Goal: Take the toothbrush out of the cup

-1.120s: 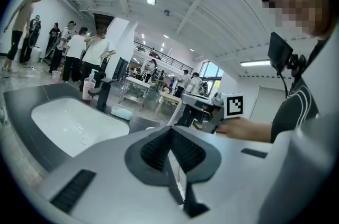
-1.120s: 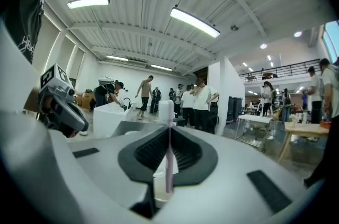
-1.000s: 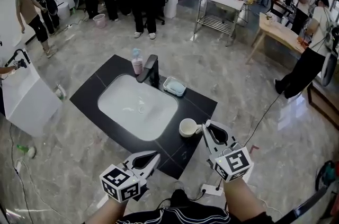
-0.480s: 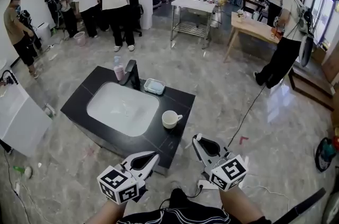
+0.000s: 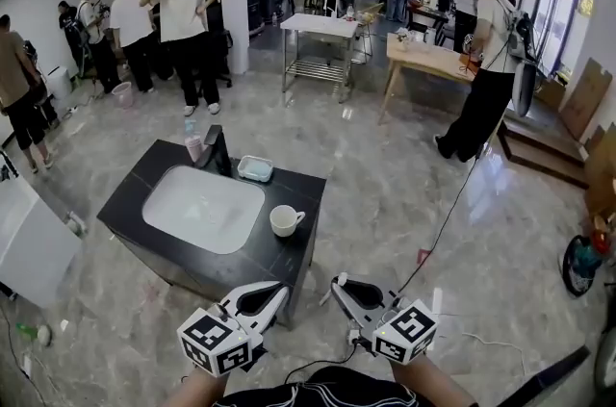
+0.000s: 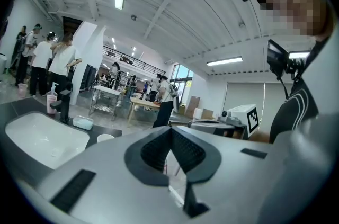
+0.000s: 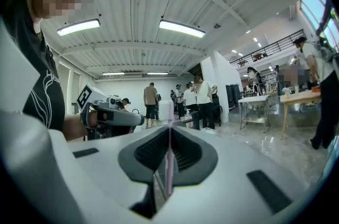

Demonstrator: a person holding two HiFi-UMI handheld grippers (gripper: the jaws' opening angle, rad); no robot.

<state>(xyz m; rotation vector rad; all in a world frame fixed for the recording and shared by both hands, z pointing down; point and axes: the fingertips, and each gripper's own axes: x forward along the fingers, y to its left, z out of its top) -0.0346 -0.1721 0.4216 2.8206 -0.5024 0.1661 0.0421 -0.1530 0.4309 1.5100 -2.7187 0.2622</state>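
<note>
Well away from the cup (image 5: pixel 285 220), the right tongs (image 7: pixel 169 135) pinch the pink toothbrush (image 7: pixel 166 112) upright; the left tongs (image 6: pixel 170 133) are closed, empty.

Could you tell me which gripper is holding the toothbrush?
The right gripper: its fingers clamp the pale pink toothbrush, while the left gripper holds nothing.

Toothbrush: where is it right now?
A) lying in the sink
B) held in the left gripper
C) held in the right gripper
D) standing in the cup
C: the right gripper view shows the toothbrush upright between the shut jaws of the right gripper, and no brush sticks out of the cup.
</note>
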